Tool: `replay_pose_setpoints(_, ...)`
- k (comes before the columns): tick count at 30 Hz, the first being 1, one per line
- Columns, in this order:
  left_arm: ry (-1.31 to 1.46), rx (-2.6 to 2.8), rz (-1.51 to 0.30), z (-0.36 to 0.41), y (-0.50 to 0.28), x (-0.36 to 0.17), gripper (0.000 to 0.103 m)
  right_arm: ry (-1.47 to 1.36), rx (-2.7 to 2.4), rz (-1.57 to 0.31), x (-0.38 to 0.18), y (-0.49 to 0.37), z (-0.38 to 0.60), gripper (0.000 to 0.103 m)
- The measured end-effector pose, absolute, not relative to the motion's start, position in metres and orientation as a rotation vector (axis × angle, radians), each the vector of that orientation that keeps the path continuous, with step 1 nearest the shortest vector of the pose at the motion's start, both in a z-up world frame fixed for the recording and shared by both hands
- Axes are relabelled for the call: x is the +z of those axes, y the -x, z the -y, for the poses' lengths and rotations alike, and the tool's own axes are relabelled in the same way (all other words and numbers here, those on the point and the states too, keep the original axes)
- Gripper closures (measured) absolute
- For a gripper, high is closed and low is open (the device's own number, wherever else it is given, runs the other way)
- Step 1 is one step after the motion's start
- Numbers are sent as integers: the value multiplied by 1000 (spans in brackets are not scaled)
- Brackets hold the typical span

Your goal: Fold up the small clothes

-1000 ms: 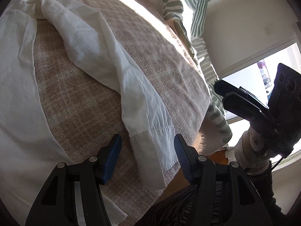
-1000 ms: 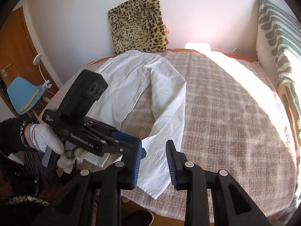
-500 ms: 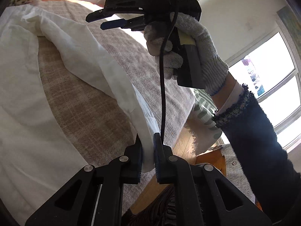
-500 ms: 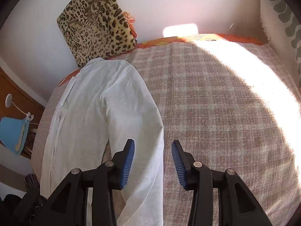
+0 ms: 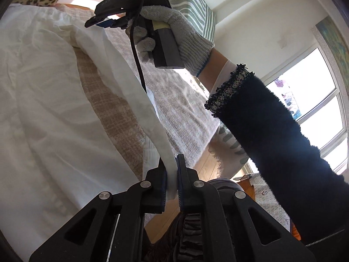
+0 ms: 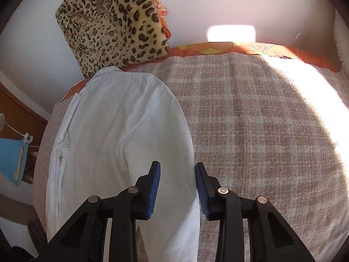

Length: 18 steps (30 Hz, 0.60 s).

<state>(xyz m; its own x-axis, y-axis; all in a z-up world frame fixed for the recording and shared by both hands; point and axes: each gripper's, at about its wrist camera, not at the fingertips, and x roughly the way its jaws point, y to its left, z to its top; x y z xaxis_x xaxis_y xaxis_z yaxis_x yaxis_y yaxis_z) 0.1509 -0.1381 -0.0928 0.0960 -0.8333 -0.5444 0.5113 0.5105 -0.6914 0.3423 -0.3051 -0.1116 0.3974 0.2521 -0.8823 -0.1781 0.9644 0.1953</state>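
The left gripper (image 5: 171,183) is clamped tight on the cuff end of the sleeve (image 5: 139,96) of a white shirt (image 6: 113,135), the cloth pinched between its two pads with almost no gap. From that pinch the sleeve rises as a lifted, fairly taut band running away toward the shoulder, clear of the checked blanket (image 6: 261,131) that the rest of the shirt lies on.

Farther along the sleeve, the right gripper (image 6: 177,185) hovers with its jaws parted wide and nothing between them; in its own view the sleeve's outer edge lies under the gap between the blue pads (image 6: 153,187). Seen from the left wrist camera, it is held by a gloved hand (image 5: 172,30) above the upper part of the sleeve, near the shoulder.

The step in hand looks like the sleeve fold: one end is secured and the other is about to be taken. The next move probably calls for the right gripper to drop and close on the sleeve near the shoulder, then for both to carry it across onto the shirt body, keeping it flat.

Beyond the shirt, a leopard-print cushion (image 6: 113,24) leans on the wall at the far edge of the blanket. No box, basket or other container shows in either view.
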Motion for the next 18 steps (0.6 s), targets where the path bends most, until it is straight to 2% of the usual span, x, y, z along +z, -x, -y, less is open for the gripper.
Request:
replay_pose_setpoints(3, 382, -1017, -1064, 133, -149, -93, 97, 6, 191, -1166, -118, -352, 292, 103)
replay_pose_setpoints(14, 516, -970, -1043, 86, -151, -111, 98, 224, 138, -1057, -54, -352, 219, 103)
replay_pose_setpoints(18, 587, -933, -1053, 64, -141, -123, 98, 344, 165, -1070, -60, -356, 163, 103)
